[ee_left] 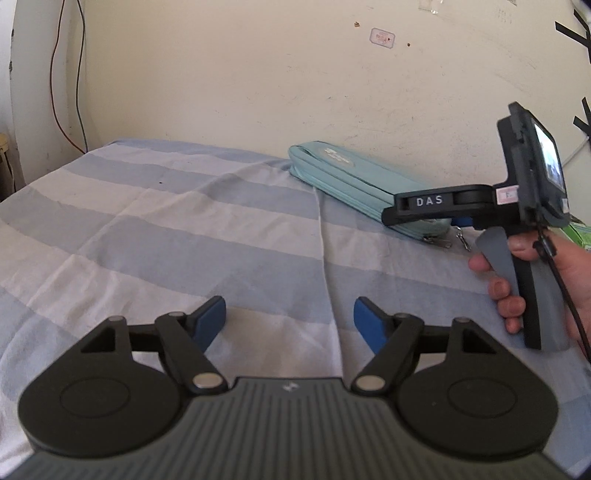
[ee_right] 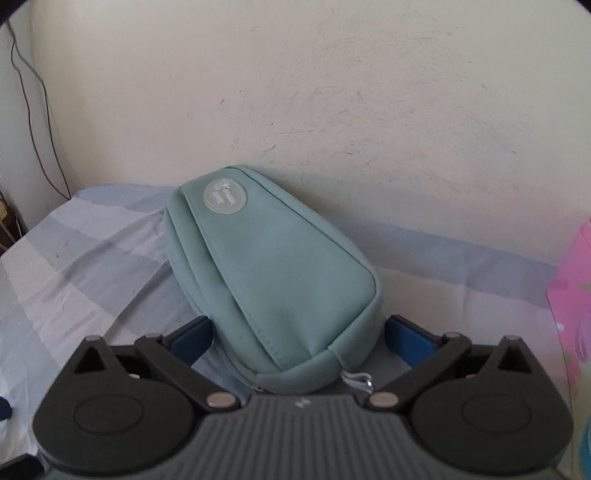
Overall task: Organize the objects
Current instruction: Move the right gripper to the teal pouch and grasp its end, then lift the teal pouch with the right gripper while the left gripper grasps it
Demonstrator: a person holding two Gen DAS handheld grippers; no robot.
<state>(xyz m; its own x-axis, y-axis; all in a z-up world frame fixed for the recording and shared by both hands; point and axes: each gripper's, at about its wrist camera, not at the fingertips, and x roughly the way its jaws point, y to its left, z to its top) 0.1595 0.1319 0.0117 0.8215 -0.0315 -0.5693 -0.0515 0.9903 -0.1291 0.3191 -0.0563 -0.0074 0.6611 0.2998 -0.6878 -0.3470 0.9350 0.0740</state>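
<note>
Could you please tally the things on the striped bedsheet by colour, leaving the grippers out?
Teal: 1, the zip pouch
Pink: 1, an item at the right edge, too blurred to identify
Green: 1, a box corner
Total: 3

A blue-and-white striped sheet (ee_left: 184, 221) covered the bed, creased into folds. Behind it rose a scuffed cream wall (ee_left: 258, 74) bearing a small sticker (ee_left: 382, 37) and black tape strips (ee_left: 580, 33). Thin cables (ee_left: 74, 92) hung at the far left.

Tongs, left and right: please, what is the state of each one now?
Left tongs: open, holding nothing.
Right tongs: open around the teal pouch, not closed on it.
</note>
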